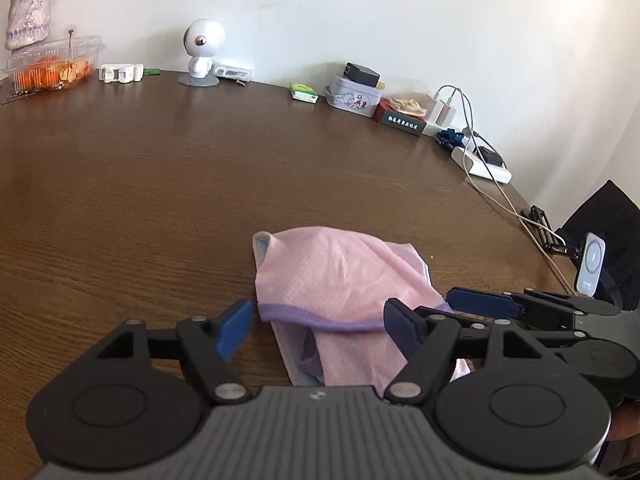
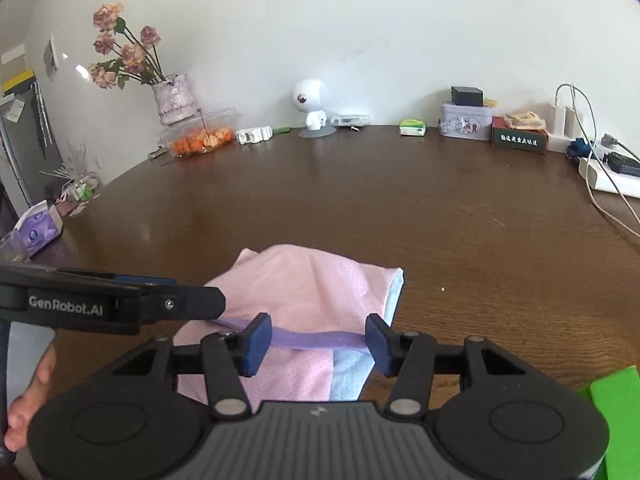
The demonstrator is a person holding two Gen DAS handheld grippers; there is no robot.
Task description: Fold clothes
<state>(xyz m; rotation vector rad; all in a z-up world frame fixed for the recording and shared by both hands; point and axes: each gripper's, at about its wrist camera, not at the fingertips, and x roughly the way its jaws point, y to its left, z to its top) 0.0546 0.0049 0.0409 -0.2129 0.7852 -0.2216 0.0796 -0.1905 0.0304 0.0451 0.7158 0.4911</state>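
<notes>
Pink garment (image 1: 332,280) with a purple waistband (image 2: 316,338) lay folded on the brown table (image 1: 160,200), both hand-held grippers, left (image 1: 316,326) and right (image 2: 318,344), spread apart, pinching nothing.

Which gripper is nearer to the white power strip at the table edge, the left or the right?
Right. The right gripper sits on the side of the pink garment toward the power strip; the left gripper is on the far side of it from the strip.
</notes>
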